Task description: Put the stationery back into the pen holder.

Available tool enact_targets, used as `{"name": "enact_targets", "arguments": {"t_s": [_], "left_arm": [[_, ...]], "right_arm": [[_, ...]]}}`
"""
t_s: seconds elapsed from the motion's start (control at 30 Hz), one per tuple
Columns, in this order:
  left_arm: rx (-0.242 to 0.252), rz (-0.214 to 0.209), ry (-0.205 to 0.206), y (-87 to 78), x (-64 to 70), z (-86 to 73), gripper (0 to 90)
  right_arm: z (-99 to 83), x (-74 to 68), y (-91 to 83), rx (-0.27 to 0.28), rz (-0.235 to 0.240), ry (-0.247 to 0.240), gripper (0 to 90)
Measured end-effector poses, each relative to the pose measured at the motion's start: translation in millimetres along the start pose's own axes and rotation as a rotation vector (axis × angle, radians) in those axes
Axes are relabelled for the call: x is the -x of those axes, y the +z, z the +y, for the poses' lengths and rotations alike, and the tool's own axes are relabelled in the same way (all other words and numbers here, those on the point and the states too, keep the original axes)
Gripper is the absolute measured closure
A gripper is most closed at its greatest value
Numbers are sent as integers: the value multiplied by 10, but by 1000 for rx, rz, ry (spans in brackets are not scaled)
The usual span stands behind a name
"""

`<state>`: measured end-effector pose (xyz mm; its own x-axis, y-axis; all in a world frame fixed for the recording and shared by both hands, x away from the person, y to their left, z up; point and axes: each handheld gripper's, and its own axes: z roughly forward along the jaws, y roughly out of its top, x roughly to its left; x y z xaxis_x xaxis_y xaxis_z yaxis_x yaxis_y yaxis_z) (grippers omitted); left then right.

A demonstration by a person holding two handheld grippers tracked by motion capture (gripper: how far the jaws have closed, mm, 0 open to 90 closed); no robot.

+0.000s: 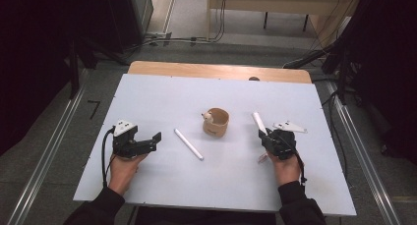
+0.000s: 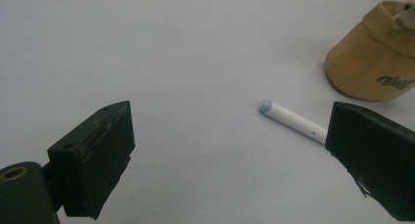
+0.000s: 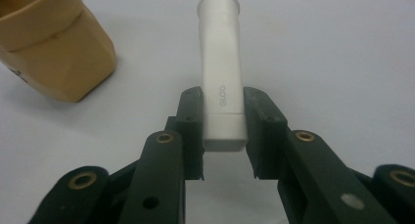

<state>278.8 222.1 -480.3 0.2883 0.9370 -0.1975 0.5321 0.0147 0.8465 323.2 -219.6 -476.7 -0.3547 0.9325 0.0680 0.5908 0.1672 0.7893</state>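
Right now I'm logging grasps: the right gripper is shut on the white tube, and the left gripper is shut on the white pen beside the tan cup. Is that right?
Not quite. The left gripper holds nothing: the left gripper view shows its jaws wide apart, with the white pen lying on the table between them. The right gripper is indeed shut on the white tube, beside the tan cup.

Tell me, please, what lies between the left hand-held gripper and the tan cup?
In the high view, a white pen lies between the left hand-held gripper and the tan cup.
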Motion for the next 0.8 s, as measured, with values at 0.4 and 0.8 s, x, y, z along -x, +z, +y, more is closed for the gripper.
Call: {"name": "enact_targets", "arguments": {"t_s": [0.4, 0.8], "left_arm": [[-20, -64, 2, 31, 230, 106, 49], [-26, -109, 17, 102, 425, 230, 49]], "right_arm": [[36, -142, -127, 48, 67, -42, 691], [69, -333, -211, 85, 140, -81, 691]]}}
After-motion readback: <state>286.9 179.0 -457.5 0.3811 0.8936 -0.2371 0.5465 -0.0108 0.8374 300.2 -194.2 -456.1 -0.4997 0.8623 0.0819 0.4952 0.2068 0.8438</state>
